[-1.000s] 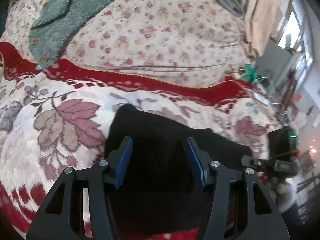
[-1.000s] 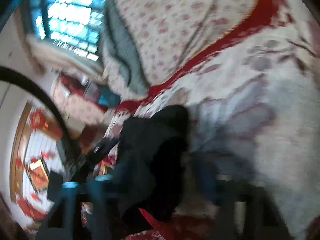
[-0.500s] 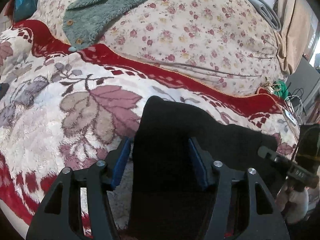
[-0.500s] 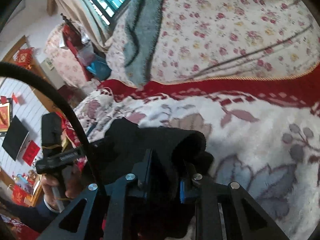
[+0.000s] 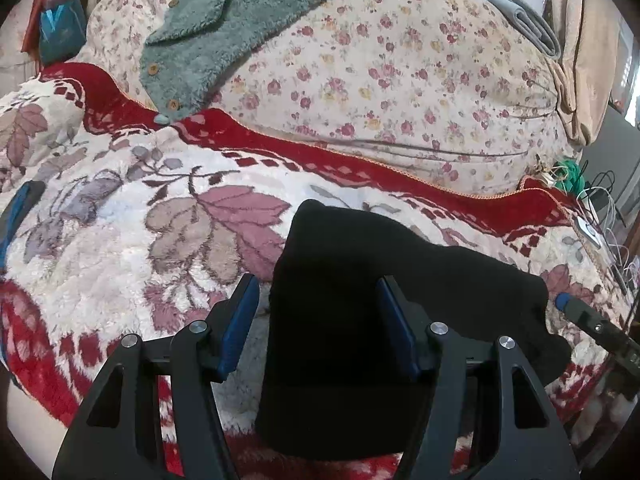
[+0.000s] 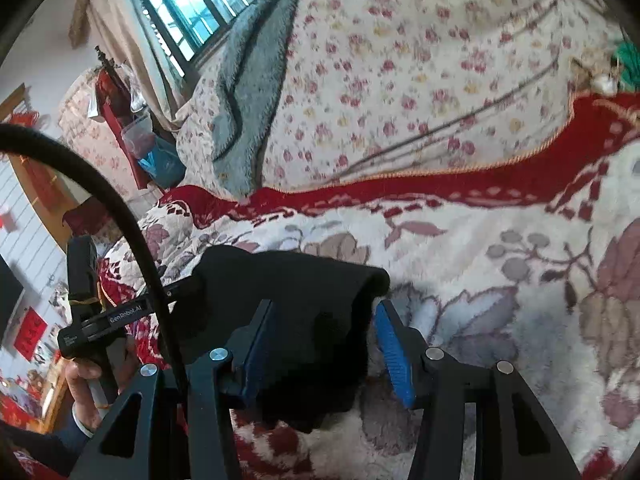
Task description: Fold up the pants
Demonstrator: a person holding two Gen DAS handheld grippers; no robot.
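Note:
The black pants (image 5: 352,304) lie folded into a thick bundle on the leaf-patterned blanket (image 5: 120,240). My left gripper (image 5: 318,304) is open, its blue pads on either side of the bundle's near left part without pinching it. In the right wrist view the pants (image 6: 304,304) lie under my right gripper (image 6: 324,332), which is open with the cloth between its fingers. The right gripper's tip (image 5: 576,308) shows at the bundle's right end in the left wrist view, and the left gripper's body (image 6: 104,316) shows at the left in the right wrist view.
A floral quilt (image 5: 380,60) is heaped behind the blanket's red border, with a green fleece garment (image 5: 224,28) draped over it. Cables and small items (image 5: 592,208) lie at the bed's right edge. Furniture and a window (image 6: 180,8) stand beyond the bed.
My right gripper was shut on the pants half a second ago and has now opened, leaving the fold on the blanket. My left gripper stayed open and shifted slightly over the bundle.

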